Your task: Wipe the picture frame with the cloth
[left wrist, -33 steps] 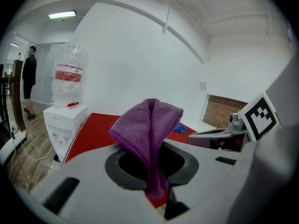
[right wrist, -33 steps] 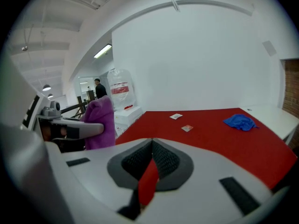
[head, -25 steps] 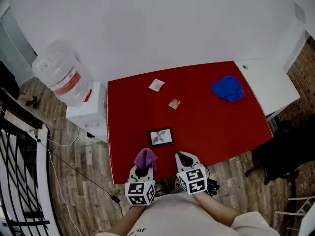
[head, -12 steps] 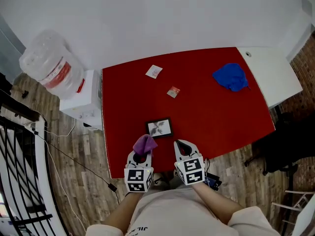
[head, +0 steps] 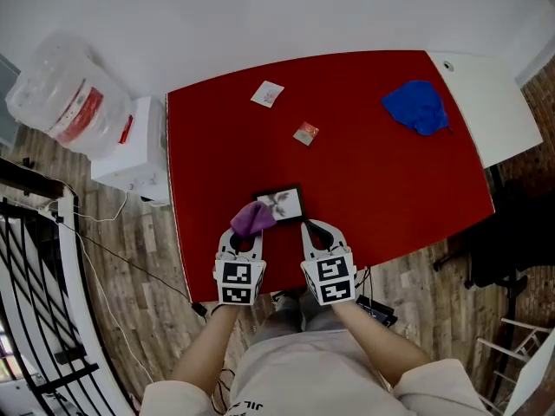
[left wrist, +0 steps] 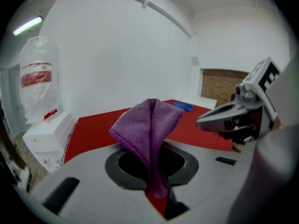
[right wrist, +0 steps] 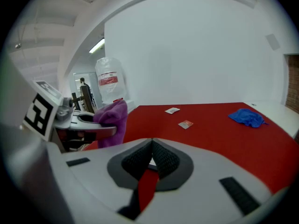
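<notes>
Two hand-held grippers at the near edge of a rectangular red table (head: 373, 180), seen from above.

One large clear plastic water bottle (head: 52, 89) lies on its side left of the table. There are two cloths: a crumpled blue one (head: 418, 107) lies near the far right corner, and a purple microfibre cloth (head: 251, 218) is pinched between the closed jaws of the left gripper (head: 244, 239), bunched upward. It overlaps the near left corner of the one small black picture frame (head: 282, 202) – which lies flat near the table's front edge. The right gripper (head: 314, 230) sits just beside the frame's near right corner, jaws together. Two small flat packets – one white (head: 267, 94), one reddish (head: 305, 133) – lie farther back, apart.
</notes>
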Demonstrator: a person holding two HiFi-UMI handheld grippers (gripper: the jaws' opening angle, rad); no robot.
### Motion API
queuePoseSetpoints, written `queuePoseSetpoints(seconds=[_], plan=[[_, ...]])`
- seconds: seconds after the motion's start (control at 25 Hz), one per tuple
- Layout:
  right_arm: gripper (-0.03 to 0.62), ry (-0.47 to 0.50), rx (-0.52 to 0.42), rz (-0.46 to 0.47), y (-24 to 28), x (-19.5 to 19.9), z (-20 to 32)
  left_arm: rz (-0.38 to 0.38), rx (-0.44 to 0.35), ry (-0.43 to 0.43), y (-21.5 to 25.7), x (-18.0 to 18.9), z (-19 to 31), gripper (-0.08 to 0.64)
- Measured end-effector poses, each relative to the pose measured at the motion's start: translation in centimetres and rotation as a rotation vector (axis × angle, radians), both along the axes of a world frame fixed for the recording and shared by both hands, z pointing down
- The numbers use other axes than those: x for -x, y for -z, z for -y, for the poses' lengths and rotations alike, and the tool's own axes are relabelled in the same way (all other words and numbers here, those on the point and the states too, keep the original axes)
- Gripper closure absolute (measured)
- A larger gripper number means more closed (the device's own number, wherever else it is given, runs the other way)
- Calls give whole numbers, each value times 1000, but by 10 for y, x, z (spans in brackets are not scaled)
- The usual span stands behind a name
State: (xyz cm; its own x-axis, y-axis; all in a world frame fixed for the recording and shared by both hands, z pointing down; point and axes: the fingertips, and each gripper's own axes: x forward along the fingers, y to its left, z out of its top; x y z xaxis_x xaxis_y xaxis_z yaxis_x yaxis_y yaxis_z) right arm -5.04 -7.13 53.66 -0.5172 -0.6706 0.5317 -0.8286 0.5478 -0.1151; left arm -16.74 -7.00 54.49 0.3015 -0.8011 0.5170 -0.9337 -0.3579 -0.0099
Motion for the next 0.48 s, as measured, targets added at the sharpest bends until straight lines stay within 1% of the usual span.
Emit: queuePoseSetpoints(seconds=[0.04, 0.08, 0.2, 0.24, 0.28, 0.32, 0.36, 0.48], plan=[[588, -2, 3, 2, -3, 0, 1, 67, 7, -46, -10, 2, 7, 497], [588, -2, 6, 3, -5, -1, 2, 151, 15, -102, -22, 3, 15, 497], [588, -4, 21, 4, -15, -2, 0, 449, 40, -302, -53, 4, 41, 497], [588, -6, 27, 6, -18, -2, -1, 539, 52, -365, -63, 4, 49, 497], [588, -8, 32, 8, -21, -2, -2, 608, 69, -417, -73, 5, 57, 497], [588, -9, 37, 9, -23, -2, -4, 654, 90, -459, -82, 6, 63, 497], [588, -9, 41, 10, -24, -2, -6, 685, 114, -493, -91, 7, 68, 497], [588, -7, 54, 10, -28, -2, -11, 750, 182, -586, -114, 6, 77, 497]])
